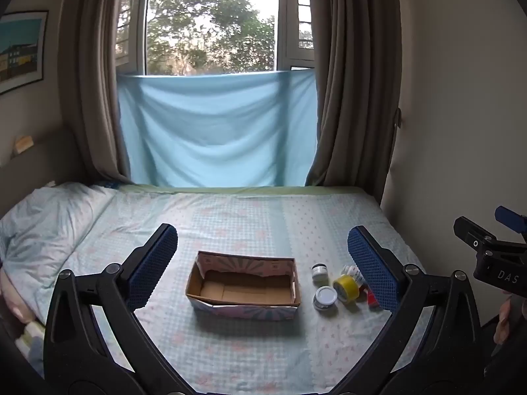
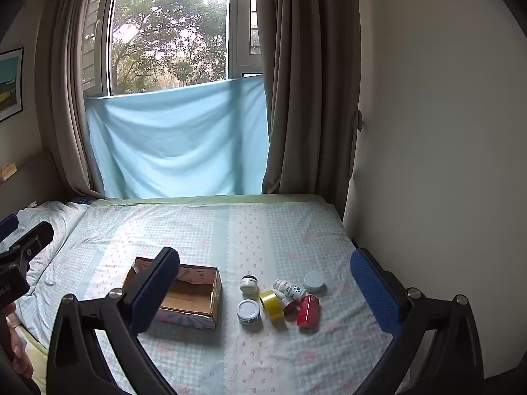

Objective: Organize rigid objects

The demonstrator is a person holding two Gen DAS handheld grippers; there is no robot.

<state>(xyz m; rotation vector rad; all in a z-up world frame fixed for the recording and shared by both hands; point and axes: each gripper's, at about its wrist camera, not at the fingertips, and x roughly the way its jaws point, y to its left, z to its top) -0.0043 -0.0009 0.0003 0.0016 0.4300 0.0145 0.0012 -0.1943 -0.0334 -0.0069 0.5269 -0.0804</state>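
So, nothing is sorted yet.
Your left gripper [image 1: 260, 263] and right gripper [image 2: 265, 283] both gape, holding nothing; the jars [image 2: 248, 311], tape [image 2: 271, 304] and red carton [image 2: 308, 309] cluster lower centre, just right of the empty box [image 2: 197, 296], probably their destination.

Open left hand-held gripper [image 1: 263, 265] above bed [image 1: 250, 217], empty cardboard box [image 1: 243, 284], 2 jars [image 1: 322, 284], yellow tape roll [image 1: 346, 288]
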